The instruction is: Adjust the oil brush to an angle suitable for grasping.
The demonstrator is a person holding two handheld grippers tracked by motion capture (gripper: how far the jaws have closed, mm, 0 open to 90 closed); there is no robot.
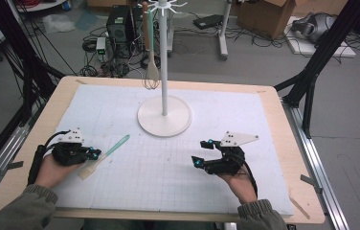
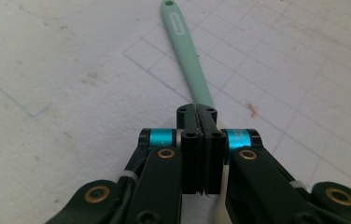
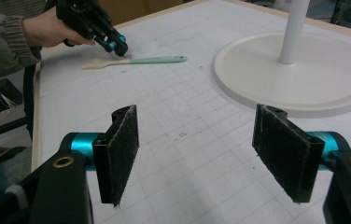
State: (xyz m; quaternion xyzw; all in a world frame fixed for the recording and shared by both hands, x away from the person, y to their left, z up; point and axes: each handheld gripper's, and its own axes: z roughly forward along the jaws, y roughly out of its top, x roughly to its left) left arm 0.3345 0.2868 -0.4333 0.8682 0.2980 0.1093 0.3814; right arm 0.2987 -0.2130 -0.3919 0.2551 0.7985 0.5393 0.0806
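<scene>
Gripping spatula (image 2: pixel 186 51) with left gripper (image 2: pixel 201 114), jaws closed

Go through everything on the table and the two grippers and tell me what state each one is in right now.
Left gripper: jaws shut, at the spatula's handle; grip not clear.
Right gripper: open, nothing between the pads.
Spatula: lying flat on the mat.
Stand: upright on the mat.
Spoon: hanging from the stand's top.
Whisk: hanging beside the spoon.
</scene>
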